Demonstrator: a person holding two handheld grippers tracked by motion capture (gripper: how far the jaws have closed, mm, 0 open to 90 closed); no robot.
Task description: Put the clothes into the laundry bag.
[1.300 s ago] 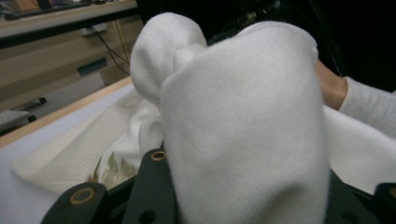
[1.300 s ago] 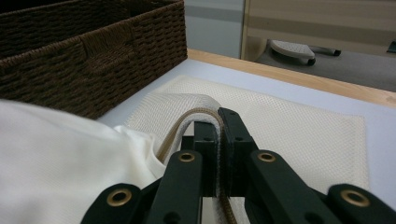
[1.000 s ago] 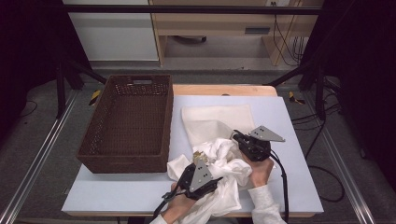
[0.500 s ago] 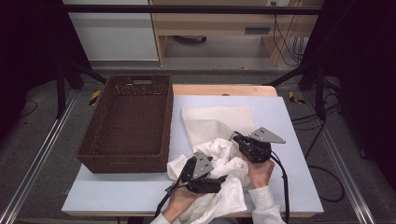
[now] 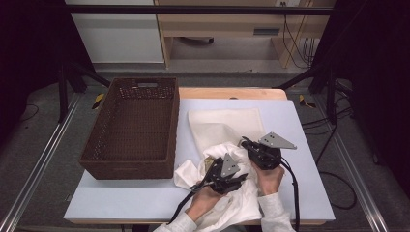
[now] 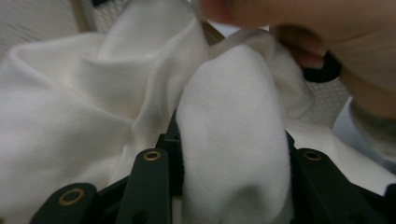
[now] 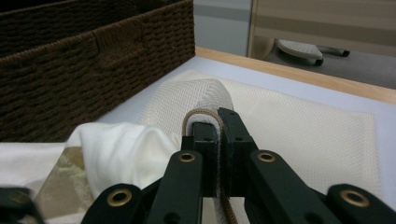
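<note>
A crumpled white cloth [image 5: 193, 170] lies at the table's front edge, partly over a flat cream woven cloth [image 5: 225, 123]. My left gripper [image 5: 232, 175] sits on the white heap. Its jaws have just been closing, and a thick fold of the white cloth [image 6: 233, 140] is pinched between them. My right gripper [image 5: 245, 143], just to the right and farther back, is shut on the cream cloth's near edge. In the right gripper view that brown-trimmed edge [image 7: 205, 100] is lifted and curls over the closed jaws. The person's right hand [image 6: 303, 28] shows close above the fold.
A dark brown wicker basket [image 5: 130, 166] stands empty on the left half of the table, its wall [image 7: 70, 70] close to the cloths. A patterned beige piece [image 7: 60, 182] peeks from under the white cloth. Cables trail off the table's front edge.
My left gripper has moved right across the white heap, toward the right gripper, and a fold is now between its jaws. The right gripper kept still, holding the cream edge.
</note>
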